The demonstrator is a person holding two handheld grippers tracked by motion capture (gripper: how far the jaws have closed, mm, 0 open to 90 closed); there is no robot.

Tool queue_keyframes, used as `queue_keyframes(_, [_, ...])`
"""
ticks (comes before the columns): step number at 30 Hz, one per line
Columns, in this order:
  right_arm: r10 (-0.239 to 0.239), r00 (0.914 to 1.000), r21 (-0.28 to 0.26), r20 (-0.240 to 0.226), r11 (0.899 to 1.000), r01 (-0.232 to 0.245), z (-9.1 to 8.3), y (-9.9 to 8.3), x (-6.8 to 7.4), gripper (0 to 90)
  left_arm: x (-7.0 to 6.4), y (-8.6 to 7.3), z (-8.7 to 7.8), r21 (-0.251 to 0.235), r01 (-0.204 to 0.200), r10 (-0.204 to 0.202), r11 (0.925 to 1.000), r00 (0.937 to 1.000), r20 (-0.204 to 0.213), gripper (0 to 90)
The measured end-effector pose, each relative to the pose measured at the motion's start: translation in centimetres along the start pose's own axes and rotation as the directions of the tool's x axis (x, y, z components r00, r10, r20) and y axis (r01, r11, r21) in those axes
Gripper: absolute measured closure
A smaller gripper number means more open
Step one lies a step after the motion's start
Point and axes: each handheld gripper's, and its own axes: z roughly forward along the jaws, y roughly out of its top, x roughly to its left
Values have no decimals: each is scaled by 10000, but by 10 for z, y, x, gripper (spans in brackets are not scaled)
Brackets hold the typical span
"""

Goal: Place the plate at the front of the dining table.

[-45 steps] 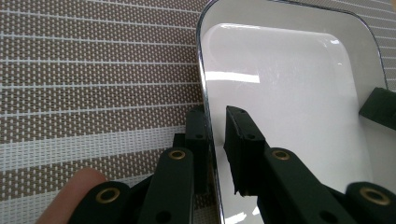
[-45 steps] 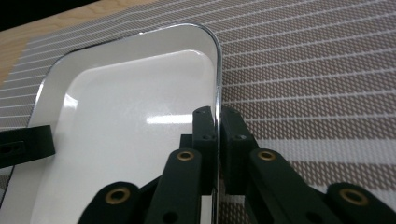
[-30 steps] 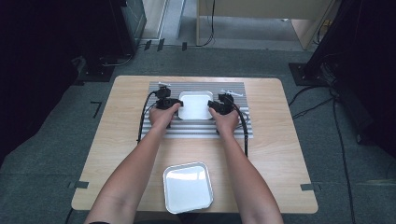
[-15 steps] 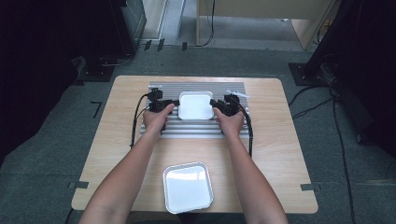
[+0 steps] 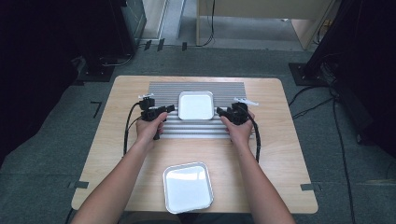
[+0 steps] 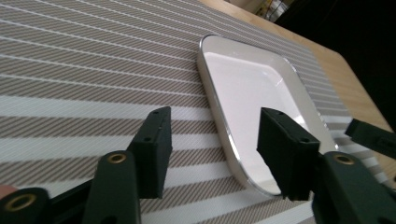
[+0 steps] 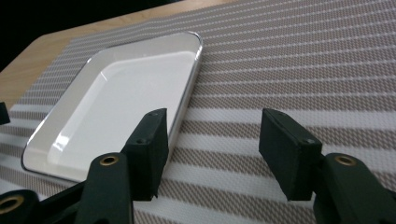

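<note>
A: High view: white tray (image 5: 196, 105) flat on the striped mat (image 5: 233, 88), far centre of the tabletop (image 5: 289, 154).
B: Grippers?
A: Left gripper (image 5: 171, 108) just left, right gripper (image 5: 218, 111) just right, equally near. Both gape, jaws empty.

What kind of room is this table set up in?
Probably a lab or workshop set up for recording, not a home: a small wooden table on grey carpet with tape marks, loose cables on the floor, and dark equipment stands around it.
</note>
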Motion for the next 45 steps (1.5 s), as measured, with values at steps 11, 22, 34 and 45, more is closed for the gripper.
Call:
queue_keyframes(11, [-1341, 9903, 357, -352, 9902, 1353, -34, -23, -3, 296, -2, -21, -30, 621, -1127, 1146, 9917, 9930, -286, 220])
queue_keyframes(22, [-2180, 9755, 653, -305, 9734, 2196, -61, -44, -5, 266, 9, -52, -59, 875, -2255, 2334, 9703, 9677, -952, 202])
queue_keyframes(34, [-2411, 9697, 718, -389, 9673, 2434, -89, -62, -13, 257, 19, -74, -92, 556, -2763, 2800, 9595, 9569, -767, 174])
queue_keyframes(45, [-2377, 9708, 510, -315, 9697, 2391, -122, -74, -24, 253, 21, -88, -127, -58, -2920, 2913, 9564, 9550, -555, 166])
